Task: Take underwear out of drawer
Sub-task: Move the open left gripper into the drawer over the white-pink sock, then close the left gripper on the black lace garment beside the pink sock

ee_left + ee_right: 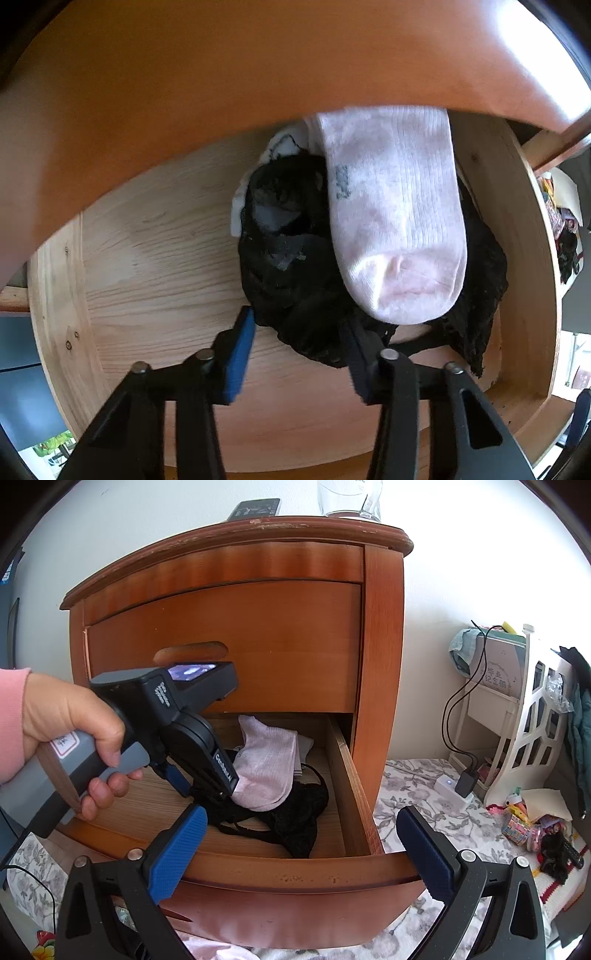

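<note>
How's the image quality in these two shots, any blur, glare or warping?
Left wrist view: the orange-brown wooden drawer front overhead is smeared soft, with glare at top right; the pale pink ribbed sock is fairly sharp. Right wrist view: sharp, evenly daylit, fisheye bowing the reddish wooden nightstand.

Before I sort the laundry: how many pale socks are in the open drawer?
2 visible: a pink sock lying over the black underwear, and a white one partly tucked behind it. More may be hidden underneath.

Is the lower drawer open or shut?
Open. The drawer stands pulled out from the cabinet, and the black underwear and pink sock inside show from above.
</note>
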